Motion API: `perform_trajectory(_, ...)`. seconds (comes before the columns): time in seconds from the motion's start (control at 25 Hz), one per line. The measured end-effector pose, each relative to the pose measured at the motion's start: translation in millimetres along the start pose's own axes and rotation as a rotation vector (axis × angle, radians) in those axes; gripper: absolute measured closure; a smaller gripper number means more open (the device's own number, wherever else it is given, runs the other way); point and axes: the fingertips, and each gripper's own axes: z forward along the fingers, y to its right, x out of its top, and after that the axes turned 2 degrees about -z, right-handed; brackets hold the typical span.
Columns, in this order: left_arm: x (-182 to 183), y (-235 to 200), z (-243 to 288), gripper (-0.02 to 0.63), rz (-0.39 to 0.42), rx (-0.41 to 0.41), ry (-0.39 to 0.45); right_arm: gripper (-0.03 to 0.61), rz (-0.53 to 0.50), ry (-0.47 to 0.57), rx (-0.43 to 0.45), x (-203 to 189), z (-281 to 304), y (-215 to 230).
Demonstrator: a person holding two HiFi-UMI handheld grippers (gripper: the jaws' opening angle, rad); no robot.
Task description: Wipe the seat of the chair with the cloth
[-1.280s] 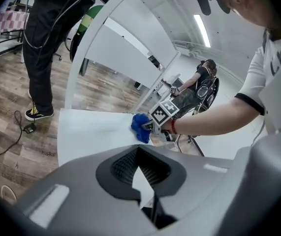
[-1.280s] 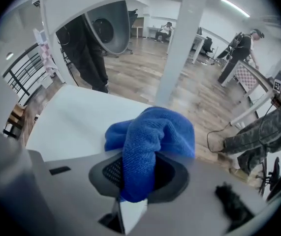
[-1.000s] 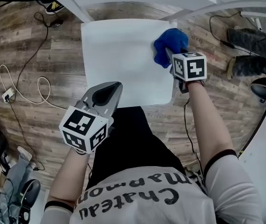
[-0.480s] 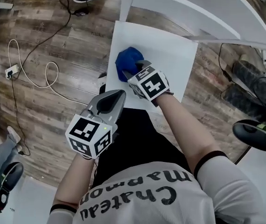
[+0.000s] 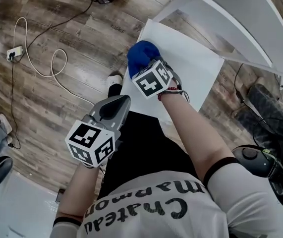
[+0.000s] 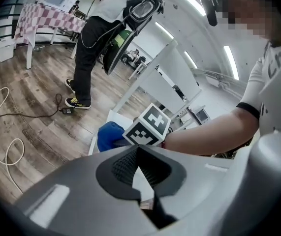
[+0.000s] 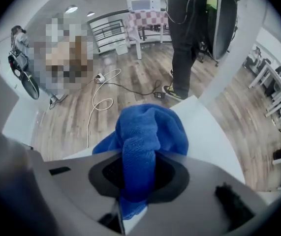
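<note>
Cloth: blue (image 5: 140,56), bunched into a wad. We see it pressed on the seat at the seat's left edge, reaching that edge or just past it.
Seat: white and flat (image 5: 196,58). It carries the cloth alone, and the part right of the cloth is bare white.
Right gripper: (image 5: 145,69) over the seat's left edge, its marker cube (image 5: 151,81) on the side nearer us. In the right gripper view the jaws are clamped on a fold of the cloth, which runs up between the pads and swells out beyond the tips.
Left gripper: (image 5: 113,106) held near the seat's near corner and not touching the cloth. We cannot tell its height above the seat. In the left gripper view its jaws are drawn together with nothing between them; only a thin white sliver shows behind.
Chair frame: white bars (image 5: 240,19) rising from the seat's far side.
Floor: wood planks (image 5: 57,29) all round the seat.
Cable: white (image 5: 44,68), looped on the floor well left of the seat, ending in a small white plug block (image 5: 12,53).
Bystander: a person in black trousers (image 7: 184,43) standing on the floor beyond the seat's far corner, as we see in both gripper views.
</note>
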Motion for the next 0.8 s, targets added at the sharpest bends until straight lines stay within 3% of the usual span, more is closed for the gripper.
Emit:
perform_trajectory(0.12, -6.3, 2.9, 4.2, 0.609, -0.013, 0.009, -0.024, 0.494, 0.046, 0.026, 0.007, -4.1, 0.0, 4.1)
perform_trajectory(0.36, -28.6, 24.6, 26.8, 0.608, -0.003, -0.031, -0.111, 0.494, 0.133, 0.081, -0.075, -36.2, -10.4, 32.9)
perform_trajectory(0.8, -60.4, 76.1, 75.0, 0.609, 0.127, -0.153, -0.286, 0.494, 0.42, 0.123, -0.25, -153.7, -48.8, 95.0)
